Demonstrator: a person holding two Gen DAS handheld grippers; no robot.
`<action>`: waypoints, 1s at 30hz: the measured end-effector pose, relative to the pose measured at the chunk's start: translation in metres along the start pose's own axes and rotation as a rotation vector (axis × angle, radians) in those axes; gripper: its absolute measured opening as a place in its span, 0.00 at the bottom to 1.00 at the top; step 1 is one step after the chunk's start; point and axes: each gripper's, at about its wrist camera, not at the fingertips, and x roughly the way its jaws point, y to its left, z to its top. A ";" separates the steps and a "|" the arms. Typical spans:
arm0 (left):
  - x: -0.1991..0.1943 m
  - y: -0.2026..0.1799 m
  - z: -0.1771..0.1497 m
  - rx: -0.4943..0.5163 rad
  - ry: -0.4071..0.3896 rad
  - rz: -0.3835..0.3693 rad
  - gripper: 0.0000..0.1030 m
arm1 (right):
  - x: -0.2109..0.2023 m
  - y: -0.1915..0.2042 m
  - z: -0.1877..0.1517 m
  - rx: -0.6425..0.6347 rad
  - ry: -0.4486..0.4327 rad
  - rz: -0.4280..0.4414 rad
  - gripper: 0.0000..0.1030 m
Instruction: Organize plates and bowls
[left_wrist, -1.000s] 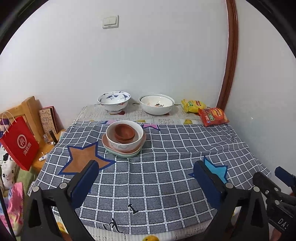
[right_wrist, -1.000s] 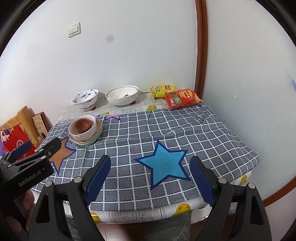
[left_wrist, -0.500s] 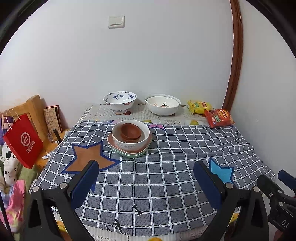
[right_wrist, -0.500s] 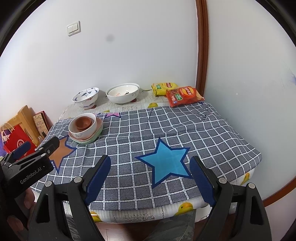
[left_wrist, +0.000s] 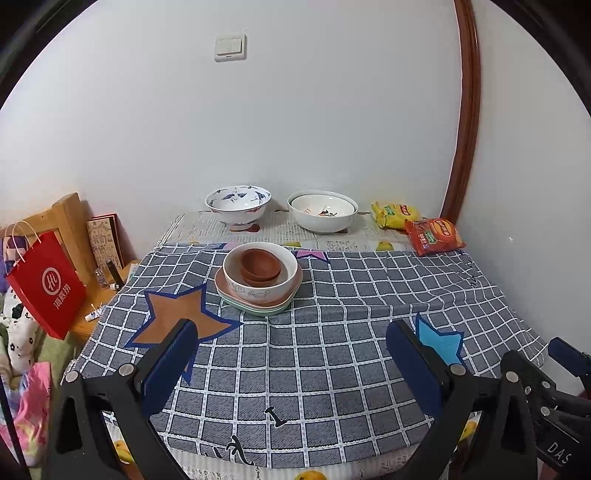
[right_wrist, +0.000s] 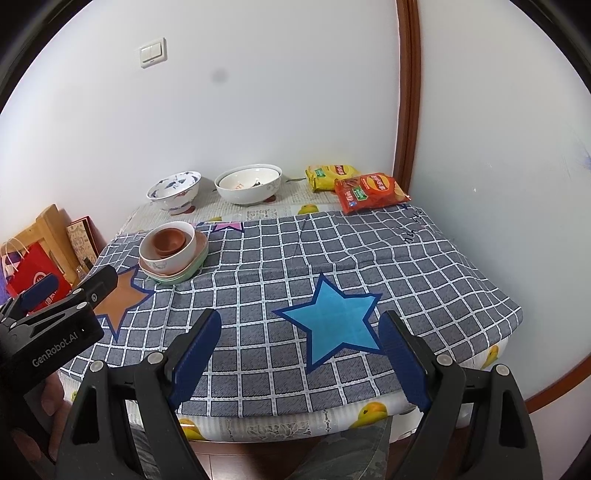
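- Left gripper (left_wrist: 291, 363) held wide open above the near edge of the worktop (left_wrist: 332, 354), nothing between its blue pads (checked cloth showing through the gap).
- Right gripper (right_wrist: 299, 354) likewise spread wide and empty, hovering over the near edge with a blue star patch (right_wrist: 332, 321) just ahead of its gap.
- Ahead of the left gripper and slightly left of its centre line: a stack of dishes, with a small brown bowl (left_wrist: 260, 266) nested in a white bowl (left_wrist: 258, 286), sitting on a pink plate (left_wrist: 255, 301) that lay on a green plate (left_wrist: 258, 309).
- Same stack seen well ahead and to the left of the right gripper (brown bowl (right_wrist: 169, 240), white bowl (right_wrist: 170, 254)).
- Farther ahead, near the wall: a blue-patterned footed bowl (left_wrist: 238, 205) standing apart from the stack, and beside it to the right a large white bowl (left_wrist: 322, 210) with a second bowl nested inside.
- Both far bowls rested on the uncovered strip of worktop beyond the checked cloth.
- Beyond the large bowl to the right: a yellow snack bag (left_wrist: 393, 214) and a red snack bag (left_wrist: 434, 234), touching or overlapping at one corner.
- Orange star patch (left_wrist: 177, 317) on the cloth just ahead of the left gripper's left finger.
- Off the worktop to the far left of the left gripper: a red paper bag (left_wrist: 46, 286).
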 end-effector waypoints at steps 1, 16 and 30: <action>0.000 0.000 0.000 0.000 0.000 -0.001 1.00 | 0.000 0.000 0.000 0.000 0.000 0.001 0.84; -0.003 0.001 -0.001 -0.002 -0.002 -0.005 1.00 | -0.002 0.000 -0.001 0.000 -0.006 -0.003 0.84; -0.005 0.000 -0.002 0.000 -0.002 0.004 1.00 | -0.007 0.001 0.000 -0.007 -0.019 -0.004 0.84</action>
